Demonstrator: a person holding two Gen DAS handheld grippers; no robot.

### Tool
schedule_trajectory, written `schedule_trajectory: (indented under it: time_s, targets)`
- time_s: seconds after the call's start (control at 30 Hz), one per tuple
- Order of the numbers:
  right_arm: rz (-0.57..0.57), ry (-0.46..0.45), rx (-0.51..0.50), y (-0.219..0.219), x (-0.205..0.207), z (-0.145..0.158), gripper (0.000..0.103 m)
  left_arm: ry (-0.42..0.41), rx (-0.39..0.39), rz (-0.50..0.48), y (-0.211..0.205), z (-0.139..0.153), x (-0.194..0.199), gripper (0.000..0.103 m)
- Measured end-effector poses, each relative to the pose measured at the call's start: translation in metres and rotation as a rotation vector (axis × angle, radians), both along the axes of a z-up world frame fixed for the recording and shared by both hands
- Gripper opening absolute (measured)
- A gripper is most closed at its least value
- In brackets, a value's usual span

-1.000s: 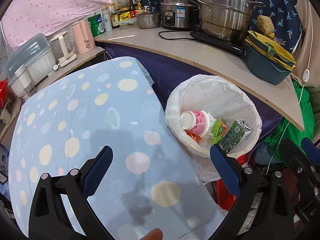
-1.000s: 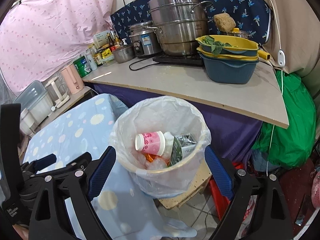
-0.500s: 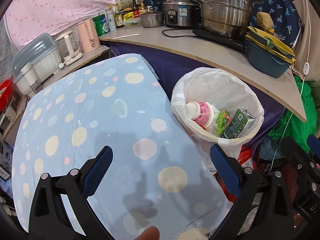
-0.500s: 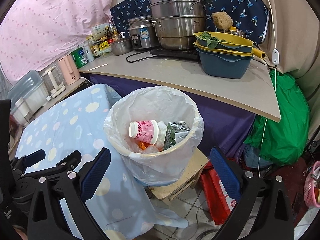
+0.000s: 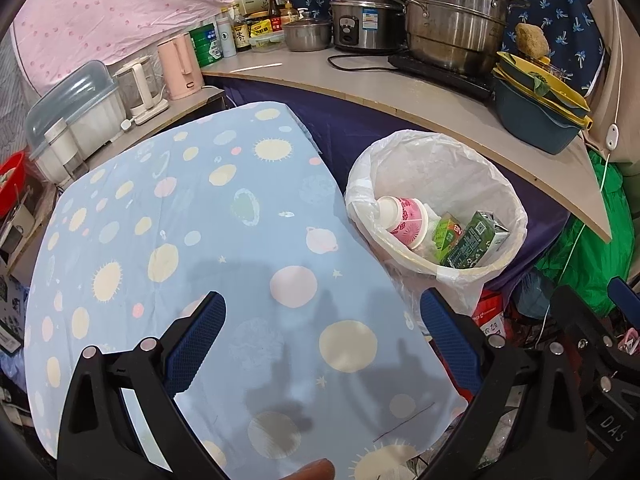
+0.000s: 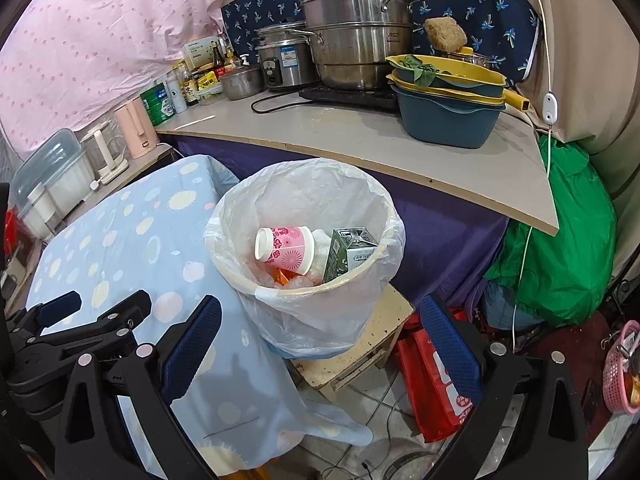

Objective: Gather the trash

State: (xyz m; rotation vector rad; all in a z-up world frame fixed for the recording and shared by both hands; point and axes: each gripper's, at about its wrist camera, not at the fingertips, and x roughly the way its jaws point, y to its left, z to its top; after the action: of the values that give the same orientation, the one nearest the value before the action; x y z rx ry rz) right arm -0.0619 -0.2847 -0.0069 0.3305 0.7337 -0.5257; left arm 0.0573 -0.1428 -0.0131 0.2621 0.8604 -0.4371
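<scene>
Both the left gripper [image 5: 320, 344] and right gripper [image 6: 318, 344] have jaws wide apart, empty. White-lined round trash bin [image 6: 372, 216] looks loaded, so I'd scan the blue spotted desk cloth [image 5: 180, 220] for leftovers.

The steamer [image 6: 360, 40] carries the letters "ASD" near its right edge. A black casing [image 5: 612, 428] at the lower right of the left wrist view shows "DAS" in pale letters, cut off by the picture's edge. A white-labelled bottle [image 5: 240, 34] on the counter bears one large Chinese character, seemingly 茶. The green carton [image 5: 476, 240] in the bin has a QR code; its print is too small to read, as are the rice cooker [image 5: 362, 20] label and the red bag [image 5: 492, 322].
</scene>
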Motion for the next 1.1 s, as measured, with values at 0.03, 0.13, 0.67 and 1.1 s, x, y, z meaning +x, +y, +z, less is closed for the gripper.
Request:
schedule_trajectory:
  time_s: [0.03, 0.13, 0.67, 1.1]
  targets:
    - [-0.001, 0.001, -0.001, 0.0, 0.001, 0.001, 0.096, -0.005, 0.002, 0.001, 0.0, 0.001, 0.0, 0.094]
    - [0.0, 0.014, -0.002, 0.0, 0.005, 0.001, 0.096, -0.007, 0.01, 0.001, -0.001, 0.004, 0.003, 0.094]
    - [-0.002, 0.061, 0.02, -0.005, 0.033, 0.002, 0.096, 0.036, 0.073, -0.029, -0.015, 0.0, 0.029, 0.093]
    - [-0.026, 0.104, 0.027, -0.008, 0.044, -0.009, 0.096, 0.065, 0.1, -0.045, -0.019, -0.007, 0.041, 0.093]
